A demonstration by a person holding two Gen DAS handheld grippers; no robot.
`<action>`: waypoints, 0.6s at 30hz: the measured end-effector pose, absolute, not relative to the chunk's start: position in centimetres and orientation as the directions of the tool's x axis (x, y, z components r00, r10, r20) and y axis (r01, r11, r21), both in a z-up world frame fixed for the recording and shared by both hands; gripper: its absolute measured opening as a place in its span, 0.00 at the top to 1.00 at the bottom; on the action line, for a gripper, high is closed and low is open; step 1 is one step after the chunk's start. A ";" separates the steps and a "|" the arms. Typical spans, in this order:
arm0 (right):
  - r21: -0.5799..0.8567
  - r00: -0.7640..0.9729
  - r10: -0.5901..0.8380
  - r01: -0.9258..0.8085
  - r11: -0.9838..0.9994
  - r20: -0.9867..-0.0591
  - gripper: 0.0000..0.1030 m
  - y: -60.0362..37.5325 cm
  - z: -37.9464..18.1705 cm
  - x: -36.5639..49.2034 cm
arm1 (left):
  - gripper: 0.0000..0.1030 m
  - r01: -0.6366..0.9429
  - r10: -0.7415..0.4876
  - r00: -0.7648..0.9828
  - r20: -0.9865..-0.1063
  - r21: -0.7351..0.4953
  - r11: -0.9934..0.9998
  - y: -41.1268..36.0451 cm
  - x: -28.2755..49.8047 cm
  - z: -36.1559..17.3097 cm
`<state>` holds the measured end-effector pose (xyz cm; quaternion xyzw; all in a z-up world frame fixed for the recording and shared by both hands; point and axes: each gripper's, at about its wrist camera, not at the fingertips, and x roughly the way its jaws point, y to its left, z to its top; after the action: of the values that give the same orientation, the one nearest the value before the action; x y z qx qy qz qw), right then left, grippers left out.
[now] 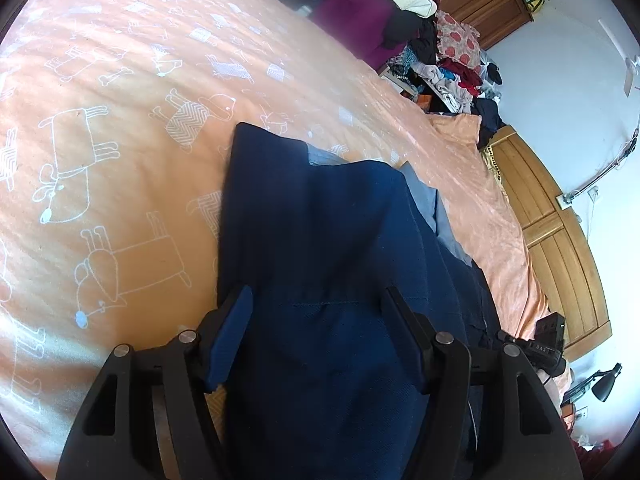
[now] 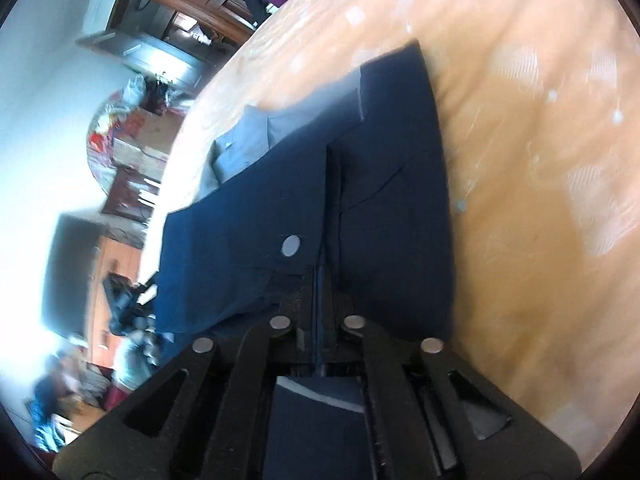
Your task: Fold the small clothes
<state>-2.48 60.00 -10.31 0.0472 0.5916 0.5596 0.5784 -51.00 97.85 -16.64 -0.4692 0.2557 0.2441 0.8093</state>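
Navy shorts (image 2: 352,184), partly doubled over, hang above the peach bedsheet (image 1: 120,160); the right gripper (image 2: 320,292) pinches the waistband, the left gripper (image 1: 316,312) gapes wide around cloth; folding looks unfinished.

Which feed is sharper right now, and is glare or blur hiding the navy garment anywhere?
Left wrist view: mostly sharp; the navy garment and the dog print on the orange bedspread read clearly, with a bright sunlit patch low on the left. Right wrist view: motion-blurred; the room at left is smeared and washed out by window glare, though the garment's silver button stays legible. Both show fisheye bending.
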 end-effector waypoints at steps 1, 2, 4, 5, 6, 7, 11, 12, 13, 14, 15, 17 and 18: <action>0.722 -0.335 0.704 -0.589 0.362 -0.626 0.81 60.2 -10.3 -2.5 | 0.33 -0.633 0.156 0.752 -0.640 -0.636 0.440 97.9 -51.0 -16.7; 0.719 -0.329 0.706 -0.592 0.363 -0.627 0.80 60.4 -10.2 -2.6 | 0.33 -0.631 0.156 0.754 -0.638 -0.640 0.439 97.9 -51.0 -16.7; 0.718 -0.326 0.705 -0.590 0.369 -0.630 0.80 60.8 -10.1 -2.7 | 0.32 -0.628 0.155 0.758 -0.634 -0.644 0.437 97.9 -51.2 -16.9; 0.723 -0.337 0.701 -0.586 0.367 -0.629 0.80 61.1 -10.2 -2.8 | 0.32 -0.626 0.154 0.759 -0.632 -0.646 0.436 98.0 -51.3 -16.9; 0.711 -0.334 0.688 -0.591 0.381 -0.645 0.81 61.4 -10.4 -2.9 | 0.32 -0.624 0.152 0.762 -0.630 -0.650 0.434 98.0 -51.4 -17.0; 0.704 -0.326 0.682 -0.592 0.392 -0.654 0.81 61.5 -10.5 -2.9 | 0.32 -0.621 0.151 0.765 -0.627 -0.654 0.432 98.1 -51.5 -17.1; 0.707 -0.340 0.668 -0.578 0.407 -0.662 0.78 62.0 -11.2 -2.8 | 0.32 -0.615 0.152 0.771 -0.619 -0.659 0.433 98.1 -51.9 -17.3; 0.704 -0.338 0.666 -0.580 0.409 -0.665 0.78 62.0 -11.2 -2.8 | 0.32 -0.614 0.152 0.771 -0.618 -0.658 0.435 98.0 -51.9 -17.3; 0.704 -0.336 0.667 -0.581 0.408 -0.665 0.77 62.2 -11.2 -2.8 | 0.32 -0.614 0.152 0.771 -0.618 -0.659 0.435 98.0 -51.9 -17.3; 0.709 -0.339 0.671 -0.578 0.405 -0.659 0.76 62.3 -11.2 -2.7 | 0.32 -0.612 0.152 0.772 -0.617 -0.660 0.435 98.1 -51.9 -17.4; 0.704 -0.336 0.667 -0.581 0.409 -0.665 0.76 62.5 -11.2 -2.7 | 0.32 -0.612 0.152 0.773 -0.616 -0.661 0.435 98.1 -52.0 -17.4; 0.696 -0.328 0.667 -0.592 0.407 -0.669 0.73 62.6 -11.0 -2.6 | 0.32 -0.612 0.152 0.772 -0.617 -0.659 0.437 98.1 -52.0 -17.4; 0.692 -0.327 0.665 -0.598 0.403 -0.671 0.70 62.7 -10.9 -2.8 | 0.32 -0.613 0.153 0.772 -0.617 -0.658 0.437 98.1 -52.0 -17.4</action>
<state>-2.77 62.73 -10.86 0.0277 0.6052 0.5454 0.5793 -52.03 98.09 -17.36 -0.4753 0.2420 0.2355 0.8125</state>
